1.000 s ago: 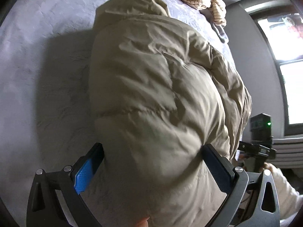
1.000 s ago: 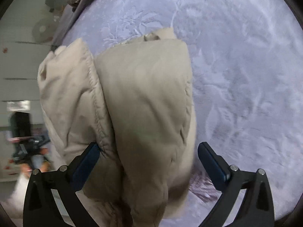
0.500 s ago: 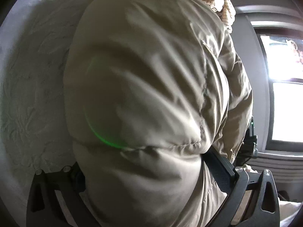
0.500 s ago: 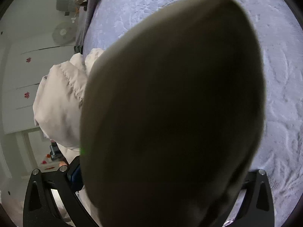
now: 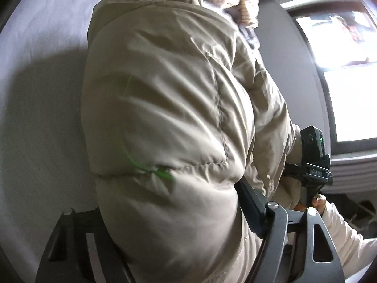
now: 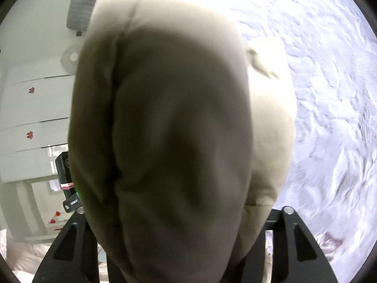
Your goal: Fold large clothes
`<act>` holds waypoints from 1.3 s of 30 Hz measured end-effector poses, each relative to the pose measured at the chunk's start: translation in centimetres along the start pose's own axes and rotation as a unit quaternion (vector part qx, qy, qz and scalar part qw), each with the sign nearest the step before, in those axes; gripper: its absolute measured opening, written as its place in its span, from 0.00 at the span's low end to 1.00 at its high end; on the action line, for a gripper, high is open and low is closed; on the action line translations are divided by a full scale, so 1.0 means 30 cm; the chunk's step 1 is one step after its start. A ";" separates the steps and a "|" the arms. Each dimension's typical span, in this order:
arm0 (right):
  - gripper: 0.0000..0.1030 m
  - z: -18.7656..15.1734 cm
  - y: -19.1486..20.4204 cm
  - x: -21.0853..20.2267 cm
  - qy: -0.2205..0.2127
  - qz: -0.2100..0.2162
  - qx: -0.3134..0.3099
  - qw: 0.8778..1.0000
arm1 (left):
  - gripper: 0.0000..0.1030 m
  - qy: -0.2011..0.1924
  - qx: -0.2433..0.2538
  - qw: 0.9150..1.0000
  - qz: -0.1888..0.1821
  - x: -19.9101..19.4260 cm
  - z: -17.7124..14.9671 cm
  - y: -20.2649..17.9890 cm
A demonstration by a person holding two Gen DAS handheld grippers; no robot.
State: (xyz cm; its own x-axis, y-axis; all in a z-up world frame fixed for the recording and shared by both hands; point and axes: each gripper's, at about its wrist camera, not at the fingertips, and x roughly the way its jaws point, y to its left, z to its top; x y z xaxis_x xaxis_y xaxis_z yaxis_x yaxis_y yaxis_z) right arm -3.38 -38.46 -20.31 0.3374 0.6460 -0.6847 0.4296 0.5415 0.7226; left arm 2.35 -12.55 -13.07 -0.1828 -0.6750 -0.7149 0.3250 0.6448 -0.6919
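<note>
The puffy beige jacket (image 5: 165, 122) bulges between both grippers above the pale bedspread (image 5: 35, 94). The left gripper (image 5: 169, 217) has just been closing, its jaws now squeezing the padding. The right gripper (image 6: 179, 224), at three o'clock of it, has likewise closed onto the jacket (image 6: 169, 129).

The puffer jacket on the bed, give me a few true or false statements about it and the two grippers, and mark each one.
1. The beige puffer jacket lies on a pale embossed bedspread. True.
2. The left gripper has jacket padding between its fingers. True.
3. The right gripper hangs clear of the jacket. False: the jacket fills the space between its fingers.
4. The jacket is bright red. False: beige.
</note>
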 end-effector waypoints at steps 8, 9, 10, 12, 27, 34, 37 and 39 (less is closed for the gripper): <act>0.49 0.163 0.288 0.120 -0.028 0.042 -0.047 0.998 | 0.75 -0.088 0.008 0.996 0.016 -0.233 0.236 0.080; 0.49 0.212 0.328 0.159 -0.026 0.043 -0.059 0.997 | 0.75 -0.099 0.006 0.995 0.026 -0.255 0.280 0.105; 0.49 0.265 0.330 0.162 -0.024 0.043 -0.065 0.997 | 0.75 -0.108 0.005 0.994 0.032 -0.269 0.311 0.127; 0.49 0.366 0.372 0.230 -0.020 0.049 -0.074 0.996 | 0.75 -0.123 0.003 0.991 0.048 -0.286 0.377 0.177; 0.68 0.698 0.377 0.567 -0.020 -0.018 -0.057 0.998 | 0.90 -0.158 -0.041 0.975 0.151 -0.184 0.575 0.421; 0.69 0.644 0.502 0.363 -0.131 -0.137 -0.095 0.977 | 0.81 -0.233 0.028 0.941 0.245 -0.365 0.518 0.289; 0.39 0.582 0.595 0.228 -0.206 -0.147 -0.133 0.958 | 0.81 -0.252 0.035 0.932 0.257 -0.408 0.531 0.296; 0.33 0.603 0.674 0.253 -0.208 -0.126 -0.158 0.957 | 0.81 -0.248 0.028 0.933 0.260 -0.401 0.548 0.311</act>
State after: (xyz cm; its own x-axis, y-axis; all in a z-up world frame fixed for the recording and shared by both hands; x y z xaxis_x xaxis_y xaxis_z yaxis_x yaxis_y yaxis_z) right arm 23.02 -32.32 -12.61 0.5886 0.2385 -0.7725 0.2896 0.8299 0.4769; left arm 22.83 -4.31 -9.28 0.4607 -0.3674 -0.8080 0.2994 0.9213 -0.2482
